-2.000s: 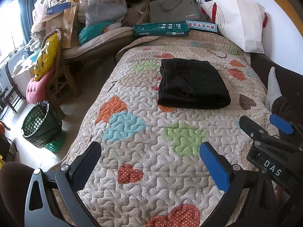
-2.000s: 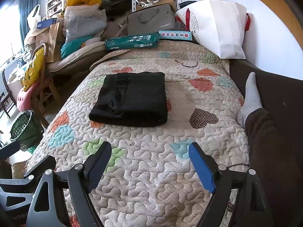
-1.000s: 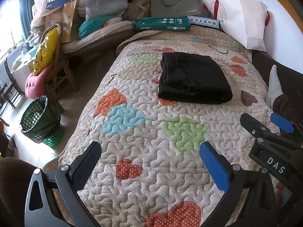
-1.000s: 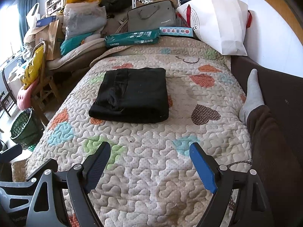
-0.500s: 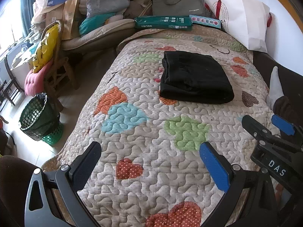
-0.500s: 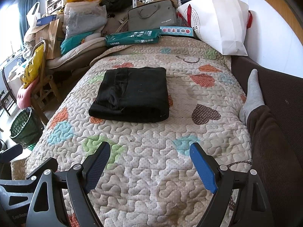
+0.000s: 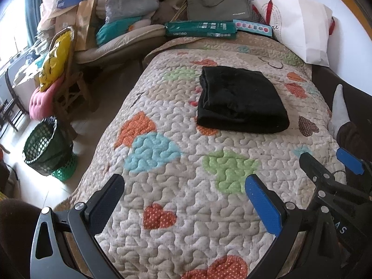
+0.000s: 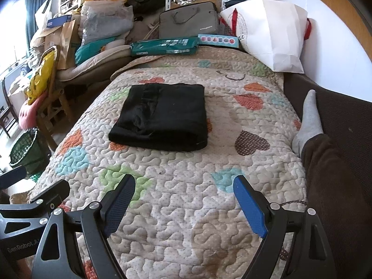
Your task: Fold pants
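Note:
The black pants (image 7: 239,100) lie folded into a thick rectangle on the heart-patterned quilt (image 7: 181,167), in the far middle of the bed; they also show in the right wrist view (image 8: 162,116). My left gripper (image 7: 183,197) is open and empty, held above the near part of the quilt, well short of the pants. My right gripper (image 8: 183,197) is open and empty too, beside it on the right; it shows at the right edge of the left wrist view (image 7: 330,162).
A white bag (image 8: 272,32), a green box (image 8: 165,46) and a grey case (image 8: 188,23) sit at the head of the bed. A person's socked foot (image 8: 309,118) rests on the brown couch at right. A green basket (image 7: 44,146) and a cluttered chair (image 7: 60,79) stand left.
Both grippers have drifted slightly, staying open above the near quilt. The folded pants have not moved.

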A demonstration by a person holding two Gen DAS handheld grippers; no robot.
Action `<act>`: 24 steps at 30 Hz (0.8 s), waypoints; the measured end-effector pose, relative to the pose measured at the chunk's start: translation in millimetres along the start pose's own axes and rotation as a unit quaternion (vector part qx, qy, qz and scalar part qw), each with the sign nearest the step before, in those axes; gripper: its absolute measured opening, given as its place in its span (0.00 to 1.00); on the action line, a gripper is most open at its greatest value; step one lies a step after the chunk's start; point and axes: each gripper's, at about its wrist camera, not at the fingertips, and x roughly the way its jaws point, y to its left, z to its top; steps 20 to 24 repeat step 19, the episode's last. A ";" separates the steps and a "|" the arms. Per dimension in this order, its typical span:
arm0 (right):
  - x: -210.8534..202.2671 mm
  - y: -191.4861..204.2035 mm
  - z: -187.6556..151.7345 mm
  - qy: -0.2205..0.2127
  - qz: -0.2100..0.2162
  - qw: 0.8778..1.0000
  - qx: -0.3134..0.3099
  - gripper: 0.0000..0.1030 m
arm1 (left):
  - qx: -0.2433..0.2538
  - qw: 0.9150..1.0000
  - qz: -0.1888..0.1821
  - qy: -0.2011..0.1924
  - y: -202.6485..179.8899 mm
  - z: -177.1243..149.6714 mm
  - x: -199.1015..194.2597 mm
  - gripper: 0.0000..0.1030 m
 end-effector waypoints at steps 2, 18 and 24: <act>0.9 -4.0 1.6 -0.001 -0.009 1.000 0.007 0.88 | 0.004 1.000 -0.003 -0.005 -0.6 1.8 -0.8 1.00; 1.4 -7.9 4.4 0.000 -0.019 1.000 0.010 0.88 | 0.023 0.999 -0.011 -0.019 -2.3 7.4 -3.7 1.00; 1.9 -8.8 4.5 0.002 -0.018 1.000 0.012 0.88 | 0.025 0.999 -0.011 -0.019 -3.1 7.0 -3.3 1.00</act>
